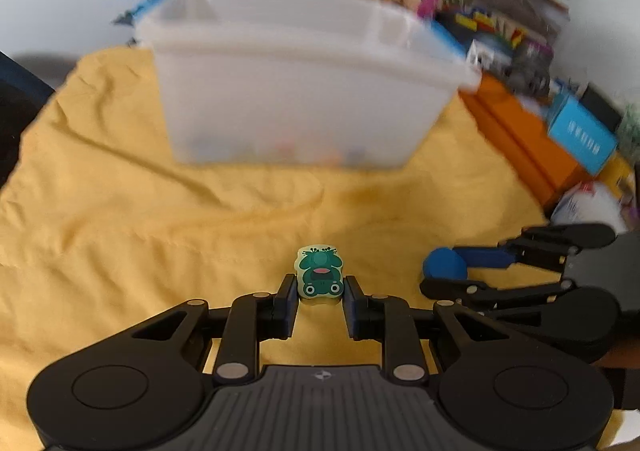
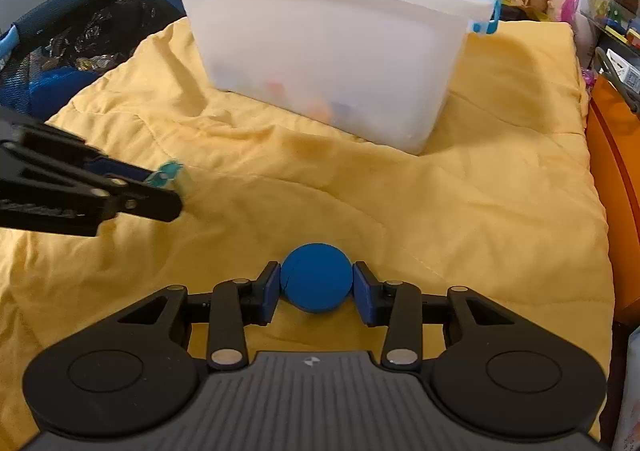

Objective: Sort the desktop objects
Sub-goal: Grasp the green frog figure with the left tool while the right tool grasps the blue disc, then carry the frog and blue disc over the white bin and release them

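While pinched by tongs (image 1: 320,293), frog eraser (image 1: 319,276)

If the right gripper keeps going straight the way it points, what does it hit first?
Probably the front wall of the white plastic bin, standing ahead on the yellow cloth. The right gripper has its jaws shut on the blue ball; nothing else shows in between, though depth is uncertain.

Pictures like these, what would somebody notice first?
Probably the blue ball pinched in the right gripper, low over the yellow blanket. Next, the green frog toy gripped by the left gripper beside it. Behind both stands a big white bin with blurry coloured things showing through its bottom.
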The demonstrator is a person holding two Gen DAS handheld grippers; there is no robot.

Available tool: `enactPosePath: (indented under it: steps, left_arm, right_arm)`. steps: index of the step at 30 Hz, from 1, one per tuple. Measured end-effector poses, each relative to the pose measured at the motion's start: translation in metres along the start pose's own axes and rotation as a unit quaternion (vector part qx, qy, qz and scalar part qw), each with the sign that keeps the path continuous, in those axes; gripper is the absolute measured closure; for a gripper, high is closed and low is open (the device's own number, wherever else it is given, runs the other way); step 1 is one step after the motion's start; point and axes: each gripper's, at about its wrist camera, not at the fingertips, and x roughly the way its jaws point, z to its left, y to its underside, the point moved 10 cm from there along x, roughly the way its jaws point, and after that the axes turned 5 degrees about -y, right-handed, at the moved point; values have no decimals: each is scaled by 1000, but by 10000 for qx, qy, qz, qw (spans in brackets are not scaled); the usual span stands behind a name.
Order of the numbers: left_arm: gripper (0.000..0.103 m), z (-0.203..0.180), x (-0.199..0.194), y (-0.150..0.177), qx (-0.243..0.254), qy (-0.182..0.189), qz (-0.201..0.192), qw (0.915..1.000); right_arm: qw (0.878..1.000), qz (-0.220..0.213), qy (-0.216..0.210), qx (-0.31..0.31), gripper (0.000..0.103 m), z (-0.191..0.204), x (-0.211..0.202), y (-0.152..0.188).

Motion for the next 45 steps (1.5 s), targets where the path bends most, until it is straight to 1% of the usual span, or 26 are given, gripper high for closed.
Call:
enactPosePath:
  steps: [2,4,6,10,12,16,19,22,24,26,28,29,30,31,33,34,36,37,38,39,40,41,42,43,44,45]
  left_arm:
    - [76,3,-14,-20,-82,-54,-152,9998]
    - [76,5,-31,-47,-148,-10,-460,9988]
    - [76,6,-51,-76,-20,-3,-830,9966]
    - [76,7,-75,-130,227,-100,-1398,9899]
    - [76,9,-78,-156,336,-204,-1613,9861]
    - [76,10,-72,-194,427,-305,-1856,9812]
    - [76,13,-48,-214,441,-435,-1769,9823]
    - [76,22,-10,-212,310,-478,-1376,9889]
    - [76,24,17,-203,364,-559,-1101,9917]
    - [76,24,36,-193,531,-653,-842,9929]
    - [75,22,48,-182,590,-539,-545,9953]
    - [73,23,48,-179,532,-490,-493,9962]
    - [63,25,44,-177,467,-456,-491,9967]
    - [52,25,40,-177,450,-436,-530,9966]
    - [44,25,27,-182,503,-543,-740,9945]
    - [40,25,18,-185,561,-639,-865,9926]
    - [37,25,1,-192,681,-857,-1115,9877]
    - [34,25,-8,-197,737,-1070,-1263,9834]
    - [32,25,-18,-201,814,-1287,-1403,9783]
    - [32,22,-29,-204,932,-1507,-1593,9712]
    - [28,18,-43,-207,1081,-1750,-1860,9608]
    - [24,16,-55,-209,1147,-1937,-2056,9524]
    - [17,12,-68,-210,1161,-2126,-2259,9436]
    - [15,10,-77,-211,1141,-2220,-2387,9385]
    - [15,7,-85,-212,1073,-2239,-2489,9361]
    - [15,6,-89,-213,1019,-2128,-2464,9400]
  right_arm:
    - [10000,-72,-5,-25,61,2,-6,-5]
    - [9997,-235,31,-91,61,4,-19,-18]
    - [9985,-508,64,-174,61,5,-35,-39]
    - [9925,-1174,188,-269,61,3,-70,-89]
    - [9886,-1435,295,-355,61,1,-83,-113]
    - [9800,-1891,525,-341,61,-11,-96,-169]
    - [9777,-2012,563,-230,61,-19,-93,-202]
    - [9805,-1869,605,-118,61,-28,-74,-218]
    - [9839,-1676,614,22,61,-35,-54,-220]
    - [9879,-1414,612,161,60,-41,-33,-212]
    - [9918,-1089,634,223,60,-44,-13,-201]
    - [9937,-904,622,233,60,-43,-5,-196]
    - [9951,-756,579,263,59,-42,-1,-189]
    - [9955,-727,547,273,57,-40,0,-185]
    - [9949,-797,589,194,50,-37,-7,-181]
    - [9944,-852,614,152,50,-36,-11,-181]
    - [9930,-977,659,94,45,-35,-23,-181]
    - [9922,-1044,676,77,45,-36,-29,-184]
    - [9915,-1111,679,59,45,-36,-36,-186]
    - [9906,-1186,686,41,44,-36,-44,-188]
    - [9898,-1241,698,28,44,-36,-49,-191]
    - [9890,-1298,708,11,44,-36,-55,-194]
    - [9883,-1348,720,-7,43,-37,-60,-196]
    - [9878,-1380,728,-23,40,-38,-64,-198]
    - [9873,-1415,728,-25,31,-39,-70,-198]
    - [9868,-1448,718,-17,27,-40,-72,-200]
